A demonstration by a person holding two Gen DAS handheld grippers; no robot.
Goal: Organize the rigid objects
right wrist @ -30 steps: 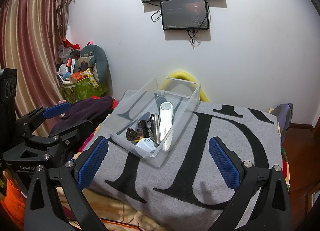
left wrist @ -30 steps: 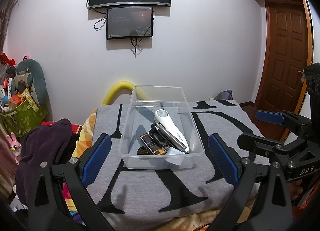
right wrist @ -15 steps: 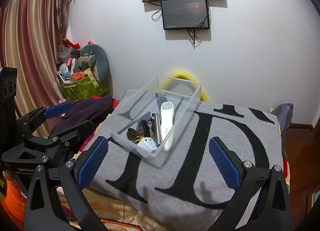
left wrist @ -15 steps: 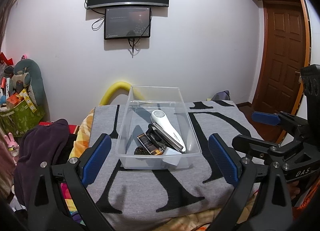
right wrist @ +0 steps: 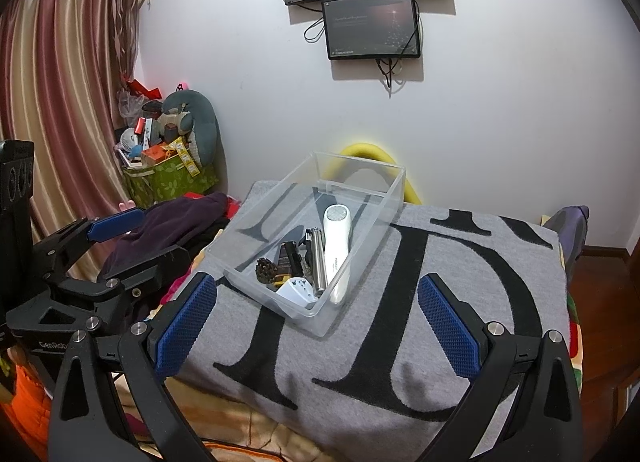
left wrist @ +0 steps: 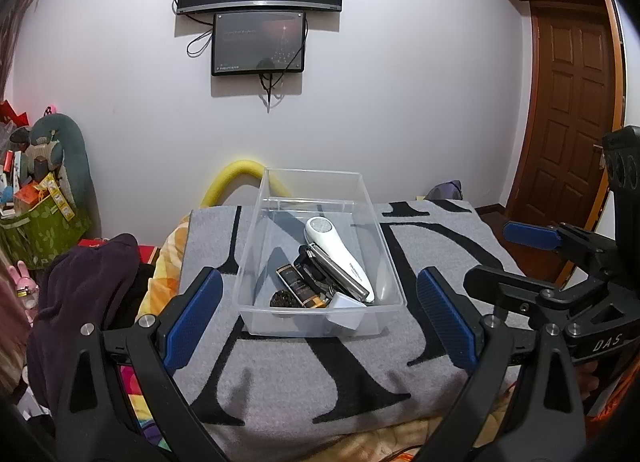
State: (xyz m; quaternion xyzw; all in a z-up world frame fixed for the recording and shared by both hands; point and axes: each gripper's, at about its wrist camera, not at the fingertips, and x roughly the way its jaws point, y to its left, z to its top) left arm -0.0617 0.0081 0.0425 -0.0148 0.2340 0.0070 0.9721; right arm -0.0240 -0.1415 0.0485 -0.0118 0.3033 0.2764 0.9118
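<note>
On the far left a green bag (right wrist: 170, 178) stuffed with small boxes sits against the wall by the curtain (right wrist: 56, 110), and a dark purple garment (left wrist: 84, 290) lies heaped beside the grey blanket (left wrist: 304, 378) with its large black letters. The left claw (left wrist: 320, 316) hangs over the blanket's near edge with its blue pads spread wide, nothing between them. Just beyond it, in the middle of the blanket, stands the clear plastic bin (left wrist: 316, 320) — the rigid objects are all inside it, crowded toward its near end: a pine cone (right wrist: 266, 270), a dark brown bottle (left wrist: 299, 286), a silver metal tool (right wrist: 318, 262), a white plug adapter (right wrist: 296, 289), and a long white handheld device (left wrist: 338, 256) lying along the bin's right side. The right claw (right wrist: 318, 326) is likewise spread wide and empty, low over the blanket. Above, two dark screens (left wrist: 259, 42) hang on the wall — a brown wooden door (left wrist: 576, 158) closes the right side.
</note>
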